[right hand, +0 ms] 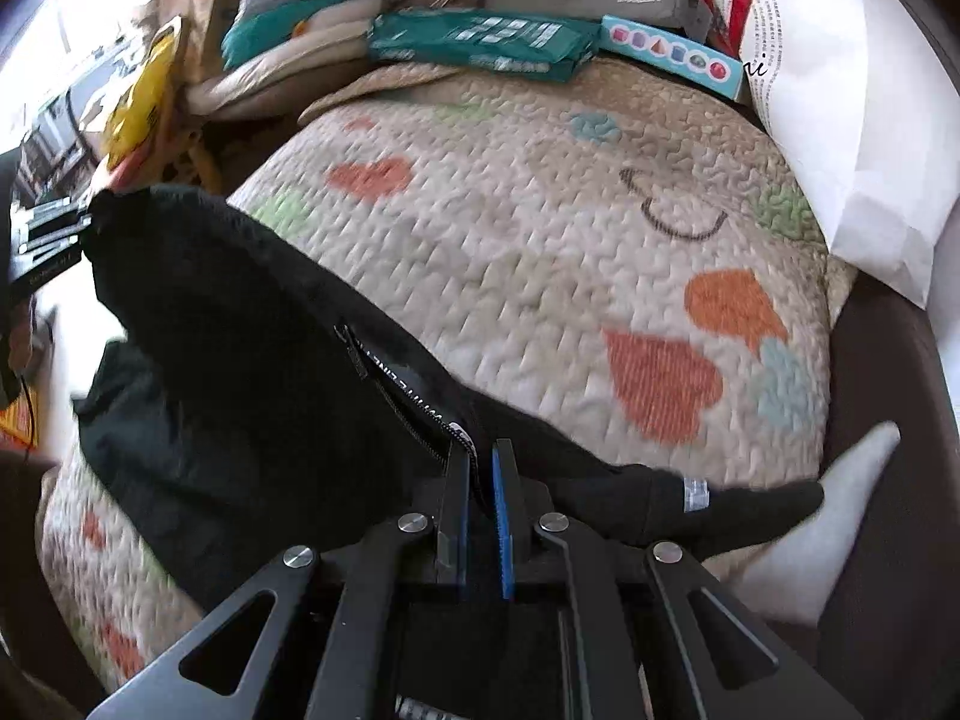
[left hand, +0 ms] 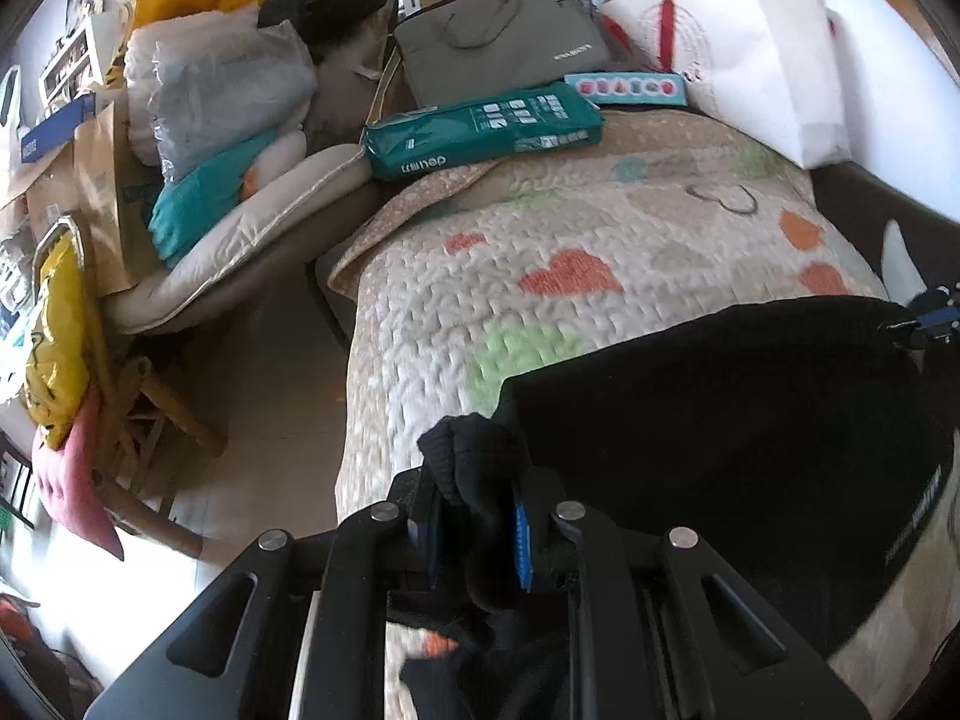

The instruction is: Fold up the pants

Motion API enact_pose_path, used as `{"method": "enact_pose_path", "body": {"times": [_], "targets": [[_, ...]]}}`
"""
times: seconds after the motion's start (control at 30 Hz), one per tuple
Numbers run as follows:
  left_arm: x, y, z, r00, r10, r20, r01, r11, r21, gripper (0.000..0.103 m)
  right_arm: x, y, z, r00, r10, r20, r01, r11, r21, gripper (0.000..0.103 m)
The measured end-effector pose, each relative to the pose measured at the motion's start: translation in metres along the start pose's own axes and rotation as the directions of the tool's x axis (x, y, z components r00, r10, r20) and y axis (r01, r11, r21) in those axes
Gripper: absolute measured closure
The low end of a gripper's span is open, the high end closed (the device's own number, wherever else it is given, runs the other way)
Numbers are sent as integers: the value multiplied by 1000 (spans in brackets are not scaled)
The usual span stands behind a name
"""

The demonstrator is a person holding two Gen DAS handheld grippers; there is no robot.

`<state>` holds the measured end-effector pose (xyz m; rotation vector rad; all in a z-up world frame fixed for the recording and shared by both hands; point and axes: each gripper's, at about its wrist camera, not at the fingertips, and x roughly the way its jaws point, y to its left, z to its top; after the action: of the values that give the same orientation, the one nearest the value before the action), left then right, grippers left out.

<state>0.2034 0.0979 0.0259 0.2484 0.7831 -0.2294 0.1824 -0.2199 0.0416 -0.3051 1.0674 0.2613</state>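
Black pants [left hand: 720, 420] lie stretched across the near part of a quilted bed cover [left hand: 570, 228]. My left gripper [left hand: 474, 516] is shut on a bunched ribbed end of the pants at the bed's left edge. My right gripper [right hand: 480, 480] is shut on the pants [right hand: 240, 330] at a zipped pocket edge, on the bed's right side. Each gripper shows in the other's view, at the far right of the left wrist view [left hand: 933, 315] and at the left edge of the right wrist view [right hand: 48, 240]. The fabric spans between them.
At the bed's head lie a green package [left hand: 486, 132], a grey laptop bag [left hand: 504, 60], a light blue box [left hand: 627, 87] and a white bag [left hand: 750, 54]. A cluttered chair [left hand: 240, 228] stands left of the bed. A dark bed frame [right hand: 888, 420] runs along the right.
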Motion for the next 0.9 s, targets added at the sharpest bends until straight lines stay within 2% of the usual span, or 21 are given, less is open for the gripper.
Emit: {"method": "enact_pose_path", "body": {"times": [0.1,0.2,0.3,0.43,0.5,0.57,0.6,0.67,0.73,0.77,0.9], "targets": [[-12,-4,-29,1000,13,-14,-13,1000,20,83,-4,16,-25,999,-6,-44,4,1000,-27,96],[-21,-9,-56,999,25,-35,-23,998,56,77,0,30,-49,994,-20,-106,15,999,-50,96],[-31,-17,-80,998,35,-48,-30,995,100,69,9,45,-72,980,-52,-191,35,995,-93,96],[-47,-26,-103,997,64,-44,-56,987,150,67,21,64,-99,954,-90,-287,49,988,-147,95],[-54,-26,-110,996,81,-38,-75,986,151,62,27,71,-110,939,-96,-332,43,986,-163,94],[-61,-24,-115,994,106,-27,-101,983,153,51,30,75,-115,932,-113,-345,55,983,-172,91],[-65,-23,-116,993,114,-20,-110,982,154,50,31,76,-116,930,-129,-345,70,982,-178,89],[-73,-20,-117,992,125,-12,-121,980,159,42,29,76,-118,930,-112,-350,59,986,-158,78],[-84,-16,-120,991,135,13,-136,977,166,37,25,75,-121,933,-92,-348,46,990,-137,39],[-89,-12,-120,990,137,21,-139,976,167,37,22,75,-124,937,-97,-335,52,989,-140,34],[-113,11,-115,992,123,42,-126,987,102,37,-2,72,-129,952,-80,-294,44,991,-128,34]]}}
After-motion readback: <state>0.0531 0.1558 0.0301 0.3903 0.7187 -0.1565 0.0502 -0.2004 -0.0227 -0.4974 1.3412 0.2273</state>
